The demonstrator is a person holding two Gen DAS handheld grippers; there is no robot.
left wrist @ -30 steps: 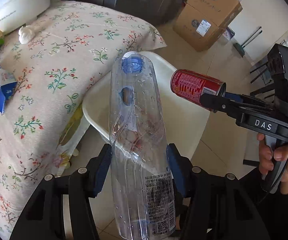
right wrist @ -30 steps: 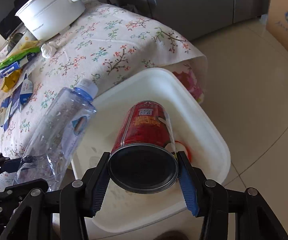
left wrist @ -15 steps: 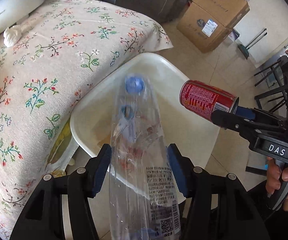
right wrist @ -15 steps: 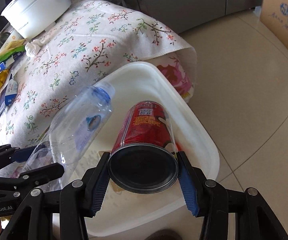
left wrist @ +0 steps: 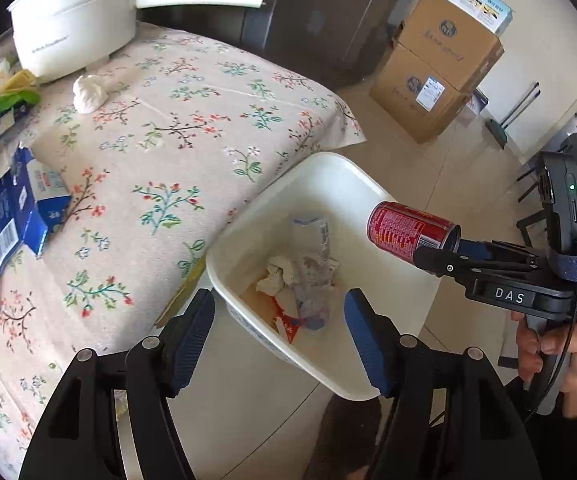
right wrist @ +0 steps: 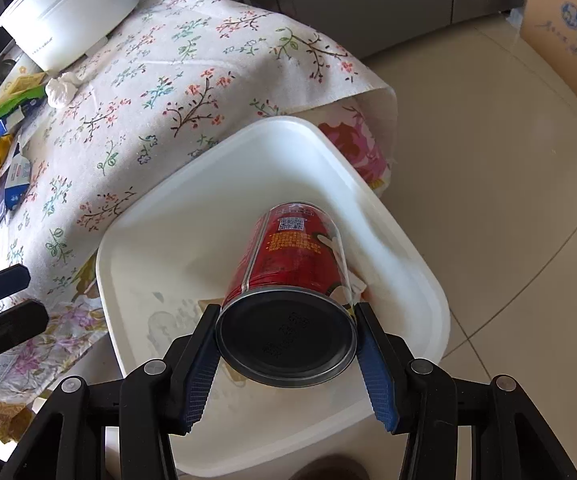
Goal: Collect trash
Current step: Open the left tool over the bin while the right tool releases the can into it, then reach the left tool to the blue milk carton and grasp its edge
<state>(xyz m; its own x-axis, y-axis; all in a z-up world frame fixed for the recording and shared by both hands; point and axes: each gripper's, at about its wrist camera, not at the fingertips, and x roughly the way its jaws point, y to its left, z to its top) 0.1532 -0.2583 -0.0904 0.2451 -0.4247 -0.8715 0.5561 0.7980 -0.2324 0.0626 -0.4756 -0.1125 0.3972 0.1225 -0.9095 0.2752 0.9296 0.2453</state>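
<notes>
surface (left wrist: pixel 176 152): floral cloth, scraps at far end | bin (left wrist: pixel 330 168): white, on floor beside surface, holds clear crumpled bottle (left wrist: pixel 312 264) lying among paper scraps | left hand-held gripper (left wrist: pixel 278 332): jaws opening, nothing between, above bin | right hand-held gripper (right wrist: pixel 286 354): clamped on red can (right wrist: pixel 296 264), base toward camera, over bin

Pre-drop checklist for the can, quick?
1. Right tool grips can: ok, pads press on both sides.
2. Can over bin: ok, the bin's opening lies under it.
3. Left tool free: ok, jaws opening, nothing between them.
4. Bottle inside bin: ok, lies on the other trash.
5. Room left in bin: ok, bare floor beside the pile.
6. Left tool out of the can's drop path: cannot tell.
</notes>
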